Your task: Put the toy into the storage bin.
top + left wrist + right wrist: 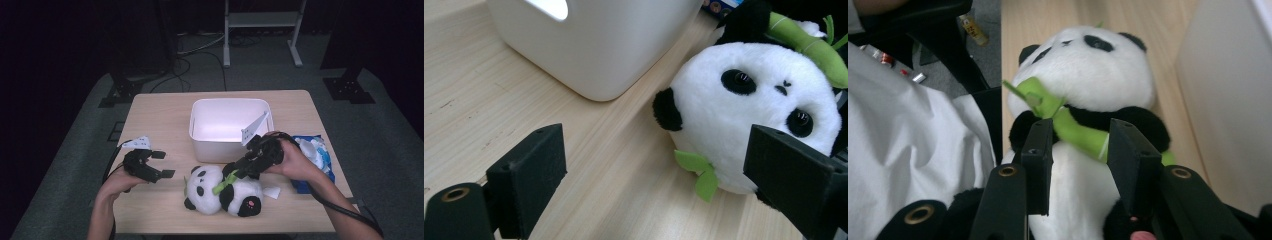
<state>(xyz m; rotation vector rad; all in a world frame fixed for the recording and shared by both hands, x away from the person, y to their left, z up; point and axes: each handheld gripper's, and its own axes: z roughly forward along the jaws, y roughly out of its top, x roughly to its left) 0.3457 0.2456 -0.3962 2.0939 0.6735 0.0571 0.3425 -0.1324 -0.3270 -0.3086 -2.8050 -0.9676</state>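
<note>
A black and white panda plush point(222, 192) lies on its back on the wooden table point(160, 115), in front of a white bin point(192, 125). A green bamboo stick point(225, 182) crosses its chest. My right gripper point(239, 172) is over the panda's chest. In the right gripper view its jaws point(1080, 145) straddle the bamboo stick point(1070, 127) with a gap still between them, so it is open. My left gripper point(164, 164) stands open just left of the panda's head. In the left gripper view the panda's face point(744, 115) lies beyond that wide-open gripper point(664, 175).
The white bin point(599, 45) stands close behind the panda. A blue package point(320, 155) lies at the table's right edge, under the right hand. A small white scrap point(272, 192) lies right of the panda. A person's white garment point(913, 140) hangs at the table's near edge.
</note>
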